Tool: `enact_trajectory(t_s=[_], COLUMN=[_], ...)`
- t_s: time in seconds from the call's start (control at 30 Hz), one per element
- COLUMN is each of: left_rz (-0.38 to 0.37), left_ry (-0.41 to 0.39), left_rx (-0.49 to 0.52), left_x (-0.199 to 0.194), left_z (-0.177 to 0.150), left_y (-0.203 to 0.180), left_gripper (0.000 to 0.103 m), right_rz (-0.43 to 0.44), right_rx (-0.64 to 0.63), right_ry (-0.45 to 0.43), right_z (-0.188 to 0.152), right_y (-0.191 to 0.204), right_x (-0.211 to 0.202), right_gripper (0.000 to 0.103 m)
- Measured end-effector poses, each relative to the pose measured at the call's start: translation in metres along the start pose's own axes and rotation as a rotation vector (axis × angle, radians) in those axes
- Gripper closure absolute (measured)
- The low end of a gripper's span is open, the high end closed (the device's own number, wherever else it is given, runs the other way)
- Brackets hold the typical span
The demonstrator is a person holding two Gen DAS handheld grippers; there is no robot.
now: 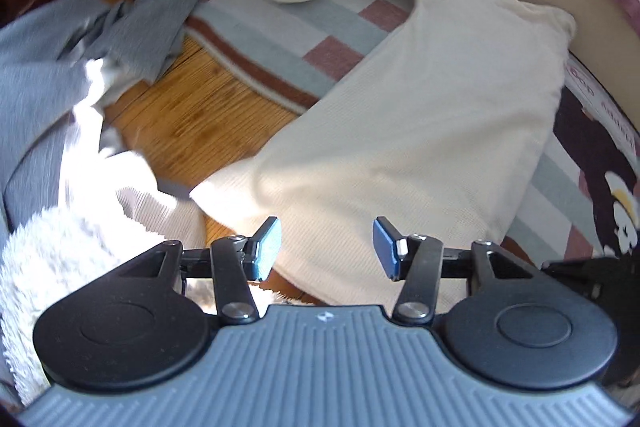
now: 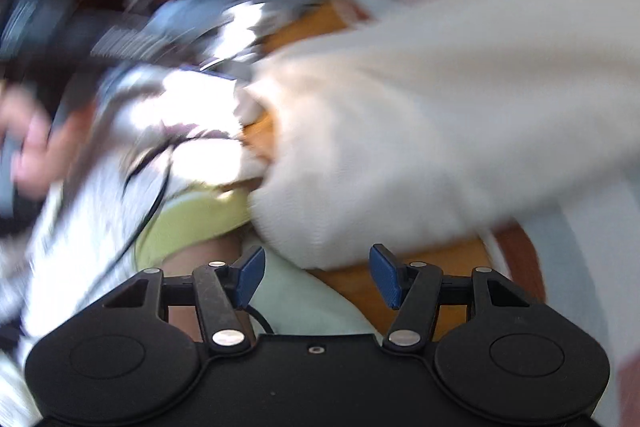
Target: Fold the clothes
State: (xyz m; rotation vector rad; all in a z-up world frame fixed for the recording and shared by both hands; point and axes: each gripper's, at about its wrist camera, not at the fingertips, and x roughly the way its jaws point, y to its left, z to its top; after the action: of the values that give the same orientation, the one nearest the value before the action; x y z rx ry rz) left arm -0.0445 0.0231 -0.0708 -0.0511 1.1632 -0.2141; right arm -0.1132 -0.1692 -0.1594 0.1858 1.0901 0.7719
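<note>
The left gripper has its jaws wide apart, holding nothing, just over the near hem of a cream garment that lies half on a striped rug, half on wooden floor. Its long axis runs away and rightward. The right gripper, equally open and empty, hovers by the same garment in a blurred view. The left seems nearer.

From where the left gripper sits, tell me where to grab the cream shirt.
Take the cream shirt at its near hem edge, just ahead of the left gripper, coming in low and straight forward. The jaws stand open and the hem lies flat toward them; the far shoulder and sleeve run up out of easy reach.
</note>
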Motion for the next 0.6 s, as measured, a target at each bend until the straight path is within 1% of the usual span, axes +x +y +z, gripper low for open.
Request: enact_trajectory(t_s=[0.07,0.17,0.23,0.3,0.37,0.43,0.5,0.53,0.6], left_rz=[0.002,0.004,0.007,0.008,0.007,0.007,0.006,0.006,0.006], left_ry=[0.003,0.009,0.016,0.020,0.022,0.024,0.026,0.027,0.029], left_rx=[0.000,0.009,0.014,0.007,0.000,-0.007,-0.014,-0.018,-0.025], left_x=[0.000,0.002,0.006,0.011,0.012,0.014,0.015,0.016,0.017], left_z=[-0.001,-0.002,-0.002,-0.002,-0.002,-0.002,-0.003,-0.003,-0.003], left_y=[0.000,-0.002,-0.004,-0.004,-0.002,0.000,0.002,0.004,0.006], left_gripper=[0.053,0.053,0.053,0.053,0.053,0.053,0.053,0.053,0.053], right_rz=[-0.013,-0.086,-0.143,-0.170,-0.197,-0.225,-0.252,-0.248,-0.197], right_rx=[-0.104,-0.194,-0.208,-0.202,-0.196,-0.190,-0.192,-0.197,-0.182], right_ry=[0.001,0.000,0.000,-0.011,-0.022,-0.034,-0.046,-0.051,-0.058], right_z=[0.000,-0.003,-0.004,-0.001,0.002,0.005,0.008,0.008,0.008], right_y=[0.020,0.033,0.032,0.029,0.026,0.022,0.019,0.018,0.015], right_x=[0.008,0.025,0.035,0.038,0.040,0.043,0.044,0.042,0.032], right_gripper=[0.040,0.040,0.040,0.038,0.039,0.047,0.075,0.078,0.087])
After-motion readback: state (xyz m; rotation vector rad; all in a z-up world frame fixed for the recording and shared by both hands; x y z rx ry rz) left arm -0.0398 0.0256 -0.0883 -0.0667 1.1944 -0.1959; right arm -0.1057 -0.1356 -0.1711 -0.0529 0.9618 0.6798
